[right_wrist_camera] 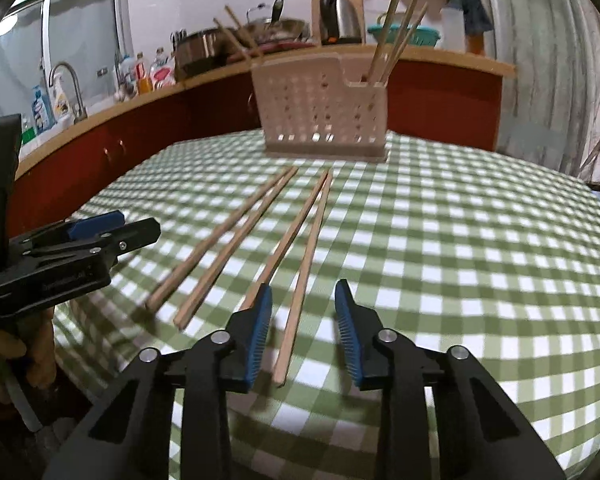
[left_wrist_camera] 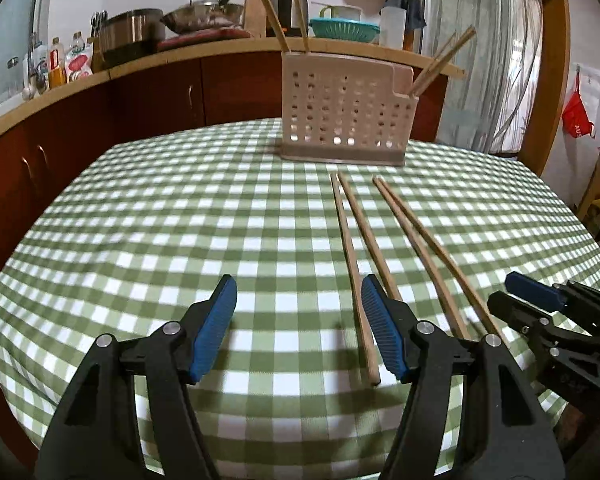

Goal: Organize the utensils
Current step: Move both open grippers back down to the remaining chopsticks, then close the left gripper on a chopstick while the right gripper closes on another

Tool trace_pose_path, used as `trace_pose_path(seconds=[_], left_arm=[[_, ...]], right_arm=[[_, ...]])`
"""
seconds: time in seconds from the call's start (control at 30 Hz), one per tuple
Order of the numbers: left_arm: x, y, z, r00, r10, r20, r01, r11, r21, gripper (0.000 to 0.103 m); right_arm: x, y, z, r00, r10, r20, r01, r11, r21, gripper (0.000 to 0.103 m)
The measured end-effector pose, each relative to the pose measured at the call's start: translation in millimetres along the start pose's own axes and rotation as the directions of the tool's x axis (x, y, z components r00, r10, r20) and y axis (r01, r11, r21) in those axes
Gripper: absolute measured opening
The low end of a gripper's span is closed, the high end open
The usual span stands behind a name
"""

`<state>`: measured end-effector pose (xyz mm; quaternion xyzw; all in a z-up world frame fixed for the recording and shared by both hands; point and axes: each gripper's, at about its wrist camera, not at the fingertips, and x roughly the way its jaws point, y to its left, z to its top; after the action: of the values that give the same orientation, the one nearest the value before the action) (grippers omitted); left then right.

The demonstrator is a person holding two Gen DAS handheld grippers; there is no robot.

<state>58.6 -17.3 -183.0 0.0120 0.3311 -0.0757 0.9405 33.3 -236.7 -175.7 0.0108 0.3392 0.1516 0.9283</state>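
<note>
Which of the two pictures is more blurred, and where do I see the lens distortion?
Right wrist view: more blurred, with the perforated pale plastic utensil holder and wooden chopsticks smeared. Left wrist view: sharper; the same holder is crisp. Both views: fisheye bends the green-and-white checked tablecloth and the counter edge into curves.

Green-white checked tablecloth [left_wrist_camera: 180,220], beige holder [left_wrist_camera: 346,116], tan chopsticks [left_wrist_camera: 352,264]

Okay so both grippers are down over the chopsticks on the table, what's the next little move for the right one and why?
Probably lower the right gripper a touch and close on the rightmost chopstick. That stick lies flat on the checked cloth between its open fingers, not yet pinched, and the holder behind still has room.
</note>
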Motion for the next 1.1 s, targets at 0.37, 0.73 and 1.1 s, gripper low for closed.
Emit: trace_pose_path(seconds=[0.37, 0.73, 1.1], left_arm=[[4.6, -17.3, -11.6, 0.999, -0.039, -0.030, 0.040, 0.998, 0.042, 0.062], [20.0, -16.5, -19.6, 0.995, -0.036, -0.088, 0.040, 0.998, 0.042, 0.043], [15.7, -26.1, -25.0, 0.996, -0.054, -0.066, 0.060, 0.995, 0.084, 0.023]], right_arm=[[5.5, -12.1, -8.9, 0.998, -0.027, -0.050, 0.028, 0.999, 0.031, 0.008], [-2.2, -37.5, -10.5, 0.997, -0.065, -0.034, 0.067, 0.995, 0.077, 0.008], [-7.3, -38.7, -15.8, 0.999, -0.028, -0.028, 0.030, 0.997, 0.074, 0.016]])
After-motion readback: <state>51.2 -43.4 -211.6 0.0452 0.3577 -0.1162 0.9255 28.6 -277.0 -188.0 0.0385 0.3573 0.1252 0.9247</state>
